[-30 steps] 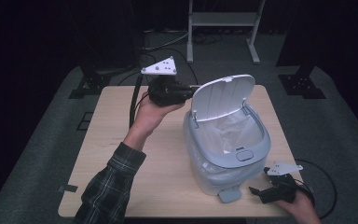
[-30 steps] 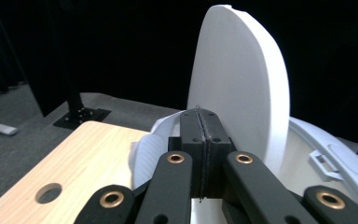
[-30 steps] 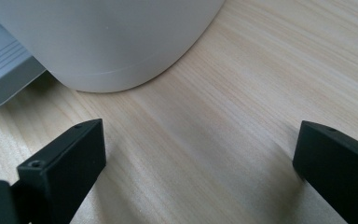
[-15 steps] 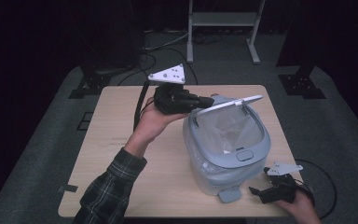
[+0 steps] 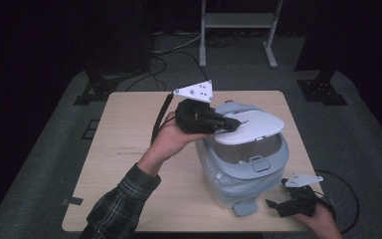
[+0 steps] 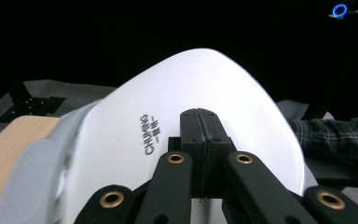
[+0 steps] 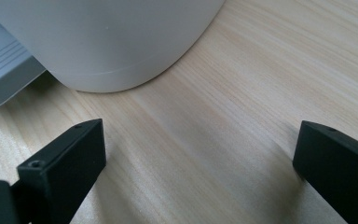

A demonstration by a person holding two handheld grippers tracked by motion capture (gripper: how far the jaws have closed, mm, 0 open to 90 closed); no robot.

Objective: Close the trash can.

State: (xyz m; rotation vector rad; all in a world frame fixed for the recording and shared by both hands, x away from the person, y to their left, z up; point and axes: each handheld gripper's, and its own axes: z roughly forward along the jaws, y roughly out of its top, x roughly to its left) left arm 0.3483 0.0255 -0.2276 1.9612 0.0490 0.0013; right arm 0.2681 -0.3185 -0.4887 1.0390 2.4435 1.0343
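High view, left tongs (image 5: 229, 123) pressed together on white bin lid (image 5: 251, 130), right tongs (image 5: 277, 207) spread over table (image 5: 129, 149).

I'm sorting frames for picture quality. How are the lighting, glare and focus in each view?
High view: the wooden table is lit, its surroundings nearly black, and the frame is slightly soft. Left gripper view: the white bin lid is bright but its printed lettering stays legible; the background is dark. Right gripper view: even light, sharp wood grain, soft shadows under the open jaws of the right hand-held gripper.
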